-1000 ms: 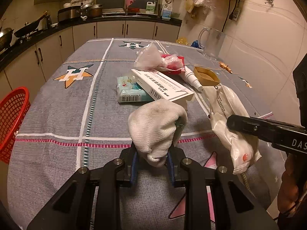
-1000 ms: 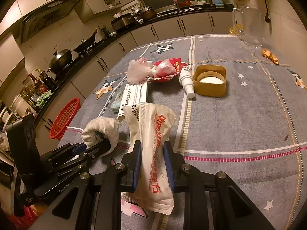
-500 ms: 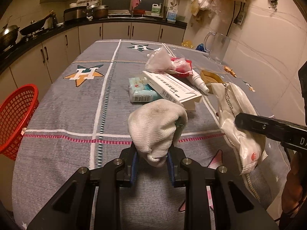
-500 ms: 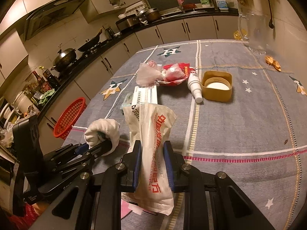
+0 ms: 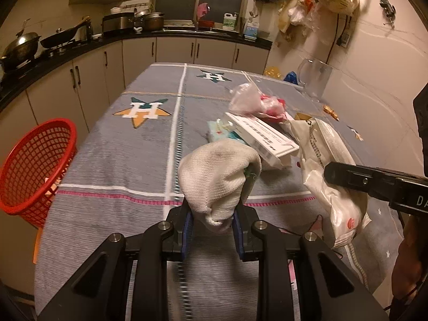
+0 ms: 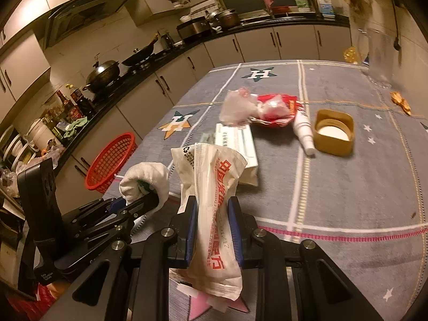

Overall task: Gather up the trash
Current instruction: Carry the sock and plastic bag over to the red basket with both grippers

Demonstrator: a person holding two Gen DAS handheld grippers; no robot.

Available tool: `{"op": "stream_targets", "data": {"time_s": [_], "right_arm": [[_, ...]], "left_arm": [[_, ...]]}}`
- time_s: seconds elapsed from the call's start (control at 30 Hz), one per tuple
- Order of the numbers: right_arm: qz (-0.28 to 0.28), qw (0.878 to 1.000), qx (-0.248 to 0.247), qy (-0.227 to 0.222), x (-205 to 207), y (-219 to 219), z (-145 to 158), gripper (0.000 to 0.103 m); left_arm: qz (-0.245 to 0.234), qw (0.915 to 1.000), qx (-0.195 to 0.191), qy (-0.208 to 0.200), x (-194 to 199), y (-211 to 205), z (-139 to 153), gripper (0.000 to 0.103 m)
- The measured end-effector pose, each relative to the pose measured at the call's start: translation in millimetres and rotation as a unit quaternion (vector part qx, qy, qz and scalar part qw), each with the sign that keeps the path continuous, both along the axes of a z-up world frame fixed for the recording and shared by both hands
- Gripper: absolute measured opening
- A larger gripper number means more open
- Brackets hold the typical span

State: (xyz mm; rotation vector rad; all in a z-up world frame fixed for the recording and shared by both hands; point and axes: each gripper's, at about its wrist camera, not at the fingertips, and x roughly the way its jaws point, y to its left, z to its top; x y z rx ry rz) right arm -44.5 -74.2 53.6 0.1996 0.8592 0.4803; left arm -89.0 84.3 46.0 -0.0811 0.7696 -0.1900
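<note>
1. Grippers first: left gripper (image 5: pixel 214 227) has its blue pads clamped on a bunched off-white knit cloth (image 5: pixel 218 179), which stands up out of the jaws and folds over at the top.
2. Right gripper (image 6: pixel 212 224) is clamped on a crumpled white plastic packet with red printed characters (image 6: pixel 211 208); the packet sticks out above and hangs below the pads.
3. Both loads are held clear above the grey tablecloth with star-and-H emblems (image 5: pixel 128 155). The two grippers sit side by side, left one's cloth near the right one's packet.
4. On the table beyond them: long white cardboard box with black print (image 5: pixel 260 133), lying partly over a pale teal soft pack (image 5: pixel 222 132).
5. Further back, crumpled clear plastic bag (image 6: pixel 236 108) touching a red wrapper (image 6: pixel 278 109).
6. Just beside the wrapper: small white bottle lying on its side (image 6: pixel 303 131), and next to that a squarish yellow-brown lid, open side up (image 6: pixel 334 132).
7. Red plastic mesh basket (image 5: pixel 34 165) sits off the table's left edge, below table level.
8. Clear glass jug (image 5: pixel 315 77) at the far right corner of the table, by the wall.
</note>
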Motion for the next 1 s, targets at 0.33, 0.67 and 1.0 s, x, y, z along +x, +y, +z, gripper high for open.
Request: {"op": "stream_targets", "data": {"time_s": [0.33,0.67,1.0], "right_arm": [[0.038,0.999,0.005,0.004,17,37,11,0.025],[0.099,0.995,-0.001,0.008,38,108,21,0.025],[0.147,0.989,-0.001,0.014,65,176,26,0.025]], "left_arm": [[0.051,0.9984,-0.003,-0.023,-2,48,19,0.024],[0.126,0.9911,0.014,-0.040,-3,122,33,0.024],[0.183,0.9816,0.032,-0.043,-5,187,39,0.024]]}}
